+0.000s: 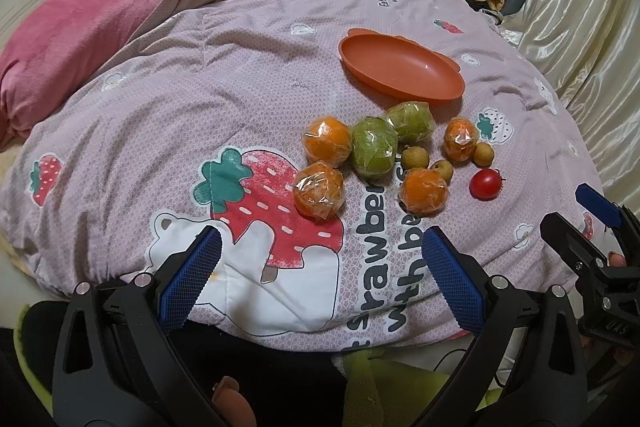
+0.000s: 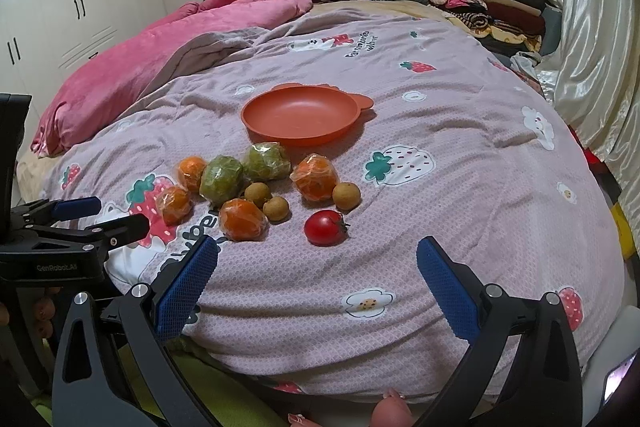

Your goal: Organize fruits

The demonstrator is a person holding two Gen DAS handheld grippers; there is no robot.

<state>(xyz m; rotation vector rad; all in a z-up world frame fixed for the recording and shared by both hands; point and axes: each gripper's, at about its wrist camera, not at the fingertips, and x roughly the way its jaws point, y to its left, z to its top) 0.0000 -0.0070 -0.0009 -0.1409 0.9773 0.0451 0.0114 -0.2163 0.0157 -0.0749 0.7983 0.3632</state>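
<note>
Both our tools, left tool (image 1: 320,247) and right tool (image 2: 318,255), gape empty; crinkly film blurs 6 wrapped fruits (image 2: 242,214) near the quilt's (image 2: 440,155) front edge.

A pink blanket (image 2: 168,39) lay bunched beside the quilt (image 2: 420,187); folded clothes (image 2: 492,3) sat stacked near the curtain (image 2: 592,39).

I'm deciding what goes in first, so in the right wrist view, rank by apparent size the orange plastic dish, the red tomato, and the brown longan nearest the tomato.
1. Orange plastic dish, clearly largest.
2. Red tomato.
3. Brown longan, smaller, though it sits slightly farther from the camera.
</note>
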